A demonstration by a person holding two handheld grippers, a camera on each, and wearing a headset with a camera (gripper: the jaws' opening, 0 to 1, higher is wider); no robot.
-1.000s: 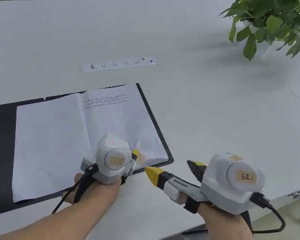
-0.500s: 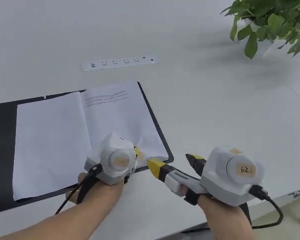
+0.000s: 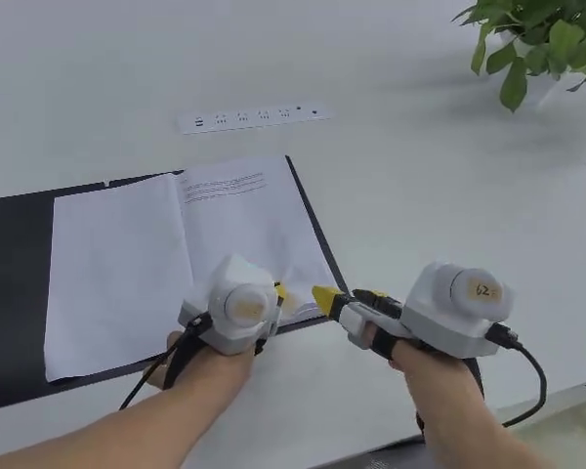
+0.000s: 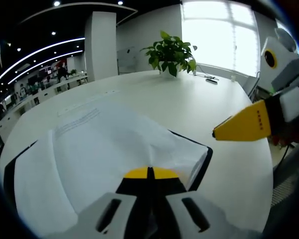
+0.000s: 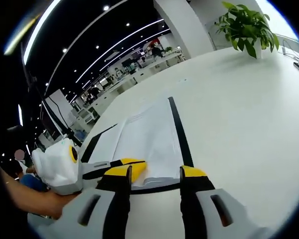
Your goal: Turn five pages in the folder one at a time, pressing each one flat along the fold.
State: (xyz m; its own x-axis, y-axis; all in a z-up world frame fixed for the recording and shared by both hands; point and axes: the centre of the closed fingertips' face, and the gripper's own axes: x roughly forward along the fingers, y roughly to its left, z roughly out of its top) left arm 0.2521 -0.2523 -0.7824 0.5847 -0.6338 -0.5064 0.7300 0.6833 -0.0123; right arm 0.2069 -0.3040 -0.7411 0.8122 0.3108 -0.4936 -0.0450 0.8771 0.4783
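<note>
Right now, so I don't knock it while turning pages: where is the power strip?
In the head view the power strip lies on the white table, beyond the far edge of the open folder, well left of the plant.

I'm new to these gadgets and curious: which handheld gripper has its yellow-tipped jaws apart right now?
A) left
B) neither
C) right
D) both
C: the right gripper has its yellow tips standing apart in its own view, while the left gripper has its tips meeting over the page.

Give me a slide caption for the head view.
Shut left gripper and open right gripper at the near right corner of the open folder.
</note>
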